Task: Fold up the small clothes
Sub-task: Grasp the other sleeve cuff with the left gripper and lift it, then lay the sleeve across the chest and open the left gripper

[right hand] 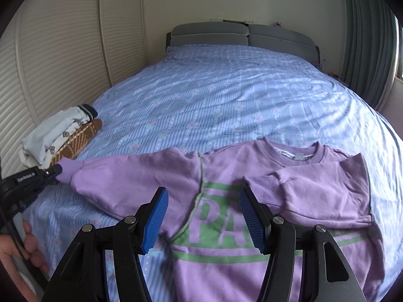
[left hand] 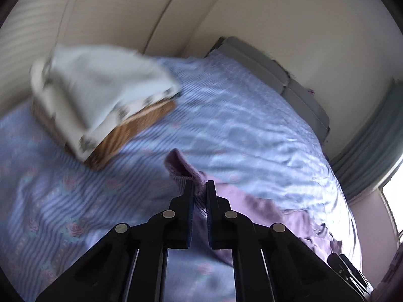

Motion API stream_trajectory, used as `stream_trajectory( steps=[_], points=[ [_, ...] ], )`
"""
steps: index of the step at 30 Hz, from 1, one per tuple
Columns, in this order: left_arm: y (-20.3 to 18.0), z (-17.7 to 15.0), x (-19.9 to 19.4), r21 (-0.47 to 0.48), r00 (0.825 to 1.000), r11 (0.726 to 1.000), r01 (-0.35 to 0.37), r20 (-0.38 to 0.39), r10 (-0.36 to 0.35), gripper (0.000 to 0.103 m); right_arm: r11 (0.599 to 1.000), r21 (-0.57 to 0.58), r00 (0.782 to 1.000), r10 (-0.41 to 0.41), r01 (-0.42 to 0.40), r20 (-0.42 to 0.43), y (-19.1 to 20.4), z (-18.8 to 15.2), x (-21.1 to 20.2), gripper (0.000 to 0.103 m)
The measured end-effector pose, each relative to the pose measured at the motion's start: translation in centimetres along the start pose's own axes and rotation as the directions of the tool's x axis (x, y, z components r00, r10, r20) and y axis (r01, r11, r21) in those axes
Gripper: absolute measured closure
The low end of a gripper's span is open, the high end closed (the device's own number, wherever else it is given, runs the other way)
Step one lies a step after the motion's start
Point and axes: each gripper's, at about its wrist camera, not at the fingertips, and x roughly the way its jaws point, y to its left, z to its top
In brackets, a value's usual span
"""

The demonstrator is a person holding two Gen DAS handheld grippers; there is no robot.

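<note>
A small purple sweatshirt [right hand: 226, 226] with green lettering lies face up on the blue bedspread [right hand: 214, 95]. Its right sleeve [right hand: 302, 188] is folded across the chest. Its left sleeve [right hand: 126, 176] stretches out to the left. My left gripper [left hand: 199, 185] is shut on the ribbed cuff [left hand: 180, 167] of that sleeve; it also shows in the right wrist view [right hand: 56, 170]. My right gripper [right hand: 202, 217] is open and empty, hovering over the sweatshirt's chest.
A pile of folded white and brown clothes [right hand: 60, 138] lies at the bed's left edge, also in the left wrist view [left hand: 100, 100]. A louvred wardrobe [right hand: 58, 58] runs along the left. A grey headboard [right hand: 241, 35] and a curtain [right hand: 365, 37] stand at the far end.
</note>
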Motion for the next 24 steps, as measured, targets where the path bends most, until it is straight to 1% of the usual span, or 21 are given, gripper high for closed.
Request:
stream_trajectory(
  steps=[4,7,10,13,17,21,24],
  points=[
    [-6.3,0.2,-1.9,0.105,0.998,0.994,0.042,0.033,-0.046,0.093,0.998,0.058,1.000,-0.016,0.015,0.025,-3.9,0.2,-1.9,0.043],
    [-11.7,-0.7,-2.6,0.186,0.995,0.979,0.088,0.034,-0.096,0.093,0.994,0.107,0.998,-0.042,0.036,0.049,-7.7,0.3,-3.5,0.043],
    [-17.1,-2.3,-2.1,0.255,0.988,0.956,0.148,0.005,-0.154,0.093,0.985,0.154,0.994,-0.084,0.072,0.075,-12.1,0.2,-5.1,0.043],
    [-22.3,-4.7,-1.1,0.331,0.981,0.924,0.190,-0.033,-0.190,0.093,0.974,0.196,0.987,-0.130,0.111,0.092,-16.4,-0.2,-6.3,0.043],
    [-28.4,-8.7,1.5,0.402,0.971,0.884,0.237,-0.120,-0.205,0.093,0.947,0.284,0.982,-0.175,0.147,0.076,-23.1,-1.3,-7.2,0.043],
    [-33.3,-12.8,3.8,0.481,0.964,0.838,0.257,-0.188,-0.188,0.093,0.915,0.367,0.979,-0.198,0.168,0.045,-28.5,-3.1,-7.0,0.043],
    [-36.2,-15.8,5.1,0.533,0.959,0.803,0.267,-0.227,-0.168,0.093,0.901,0.391,0.977,-0.213,0.186,0.026,-30.8,-4.3,-6.6,0.043]
  ],
)
